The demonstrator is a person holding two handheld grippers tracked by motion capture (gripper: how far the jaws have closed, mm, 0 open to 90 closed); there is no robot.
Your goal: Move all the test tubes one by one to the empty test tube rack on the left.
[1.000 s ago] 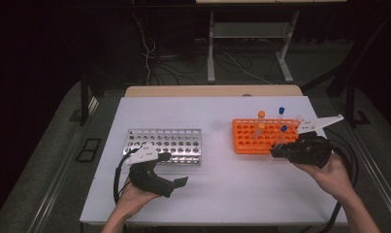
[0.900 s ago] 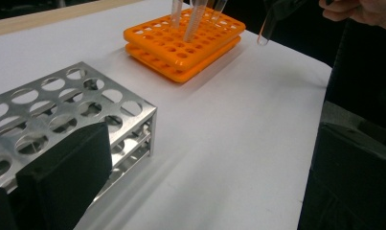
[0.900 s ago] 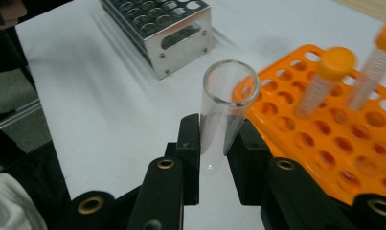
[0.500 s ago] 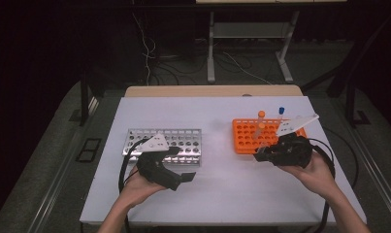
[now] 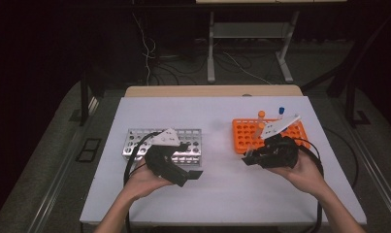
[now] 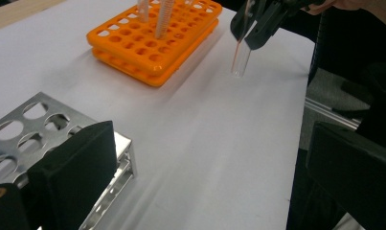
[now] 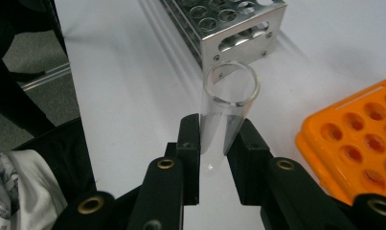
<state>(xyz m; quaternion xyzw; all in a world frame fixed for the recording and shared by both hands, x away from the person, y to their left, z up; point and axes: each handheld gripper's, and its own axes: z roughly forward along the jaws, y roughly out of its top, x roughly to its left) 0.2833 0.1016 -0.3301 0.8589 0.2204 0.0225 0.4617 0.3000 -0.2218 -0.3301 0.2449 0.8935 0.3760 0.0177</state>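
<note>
In the right gripper view, the right hand-held gripper (image 7: pixel 213 143) rises from the bottom of the frame with its two black jaws clamped on a clear glass tube (image 7: pixel 226 108). The tube's open round mouth faces the camera at the centre of the frame, and its lower part runs down between the jaws. Beyond it, at the upper centre, stands the corner of a silver metal rack (image 7: pixel 238 26) on the white worktop (image 7: pixel 133 86). At the right edge lies the corner of an orange rack (image 7: pixel 358 143).

In the left gripper view, the left hand-held gripper (image 6: pixel 205 163) has its jaws wide apart, one block at the lower left and the other at the lower right, with bare worktop between them. The silver metal rack sits just behind the lower-left jaw. Farther off, at the upper centre, the orange rack carries two tubes standing upright in its holes. At the upper right, the right hand-held gripper holds the clear tube above the worktop, clear of the orange rack and to its right in the frame.

In the high view, the left hand-held gripper (image 5: pixel 171 162) is at the lower left of the worktop, in front of the silver rack. The right hand-held gripper (image 5: pixel 268 154) is at the right, at the near edge of the orange rack. An orange-capped tube (image 5: pixel 261 116) and a blue-capped tube (image 5: pixel 281 112) stand near that rack's far edge.
</note>
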